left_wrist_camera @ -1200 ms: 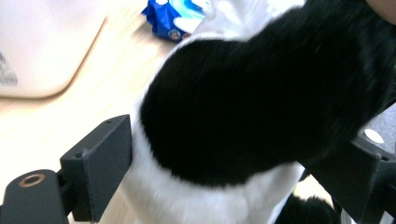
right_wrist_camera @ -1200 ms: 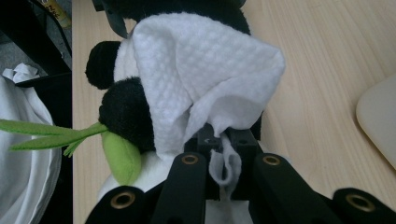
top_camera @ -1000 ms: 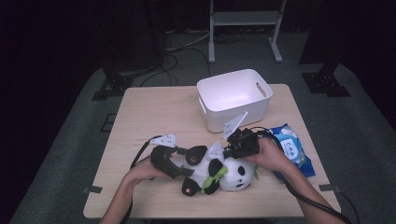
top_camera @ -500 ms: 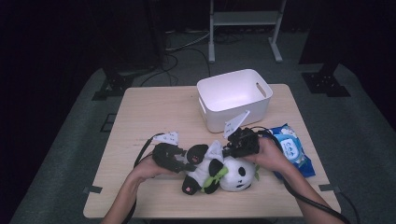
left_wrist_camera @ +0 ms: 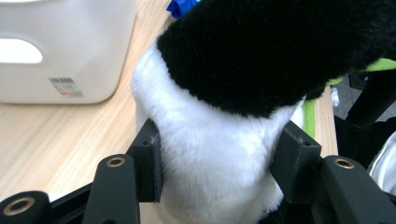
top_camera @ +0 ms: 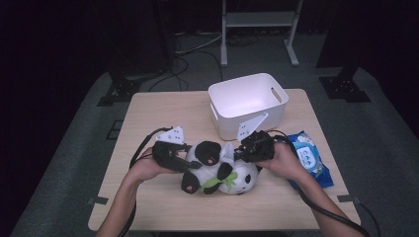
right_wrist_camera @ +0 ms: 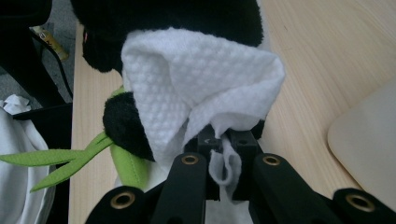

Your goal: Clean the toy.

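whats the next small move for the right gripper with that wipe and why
Probably press the white wipe onto the panda plush and rub a short stroke. The right gripper is shut on the wipe, which already lies against the black fur, and the left gripper, whose jaws have just been closing, pinches the plush's white body to steady it.

The white bin (left_wrist_camera: 65, 51) bears a barcode sticker, its digits unreadable.
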`<state>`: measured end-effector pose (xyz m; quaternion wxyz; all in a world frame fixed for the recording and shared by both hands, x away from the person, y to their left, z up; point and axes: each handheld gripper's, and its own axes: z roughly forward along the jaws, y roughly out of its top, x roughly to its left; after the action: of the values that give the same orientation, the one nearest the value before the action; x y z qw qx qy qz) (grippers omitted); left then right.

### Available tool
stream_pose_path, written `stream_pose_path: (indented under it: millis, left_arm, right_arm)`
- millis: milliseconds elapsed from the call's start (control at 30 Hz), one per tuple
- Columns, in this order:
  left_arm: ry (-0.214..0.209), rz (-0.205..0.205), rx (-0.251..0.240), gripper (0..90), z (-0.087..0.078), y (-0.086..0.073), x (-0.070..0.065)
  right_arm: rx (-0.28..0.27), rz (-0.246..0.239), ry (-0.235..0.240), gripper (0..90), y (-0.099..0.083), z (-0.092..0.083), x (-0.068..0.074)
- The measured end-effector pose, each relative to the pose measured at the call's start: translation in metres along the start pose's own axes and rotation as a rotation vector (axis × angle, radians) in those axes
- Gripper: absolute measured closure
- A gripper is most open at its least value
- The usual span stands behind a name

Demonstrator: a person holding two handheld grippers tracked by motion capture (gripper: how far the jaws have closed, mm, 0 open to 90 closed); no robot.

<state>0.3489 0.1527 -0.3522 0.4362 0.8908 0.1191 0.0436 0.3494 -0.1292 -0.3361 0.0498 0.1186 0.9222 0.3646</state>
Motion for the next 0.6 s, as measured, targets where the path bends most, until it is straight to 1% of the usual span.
stream_pose_path:
  millis: [167, 367, 500, 567, 600]
  left_arm:
    - [0.016, 0.034, 0.015, 45.0, -0.006, 0.013, -0.003]
    - [0.019, 0.060, 0.022, 45.4, -0.011, 0.025, -0.006]
    - [0.016, 0.062, 0.029, 45.4, -0.010, 0.029, -0.008]
    - [0.018, 0.065, 0.038, 45.4, -0.007, 0.031, -0.008]
    - [0.017, 0.071, 0.050, 45.3, -0.005, 0.032, -0.008]
  right_arm:
    - [-0.014, 0.001, 0.003, 85.7, -0.001, -0.003, -0.001]
    - [-0.035, 0.009, 0.009, 85.7, -0.003, -0.005, 0.000]
    - [-0.036, 0.017, 0.005, 85.7, -0.006, -0.005, 0.001]
    - [-0.034, 0.017, 0.005, 85.7, -0.007, -0.004, 0.000]
    - [-0.030, 0.027, 0.004, 85.7, -0.008, -0.004, 0.000]
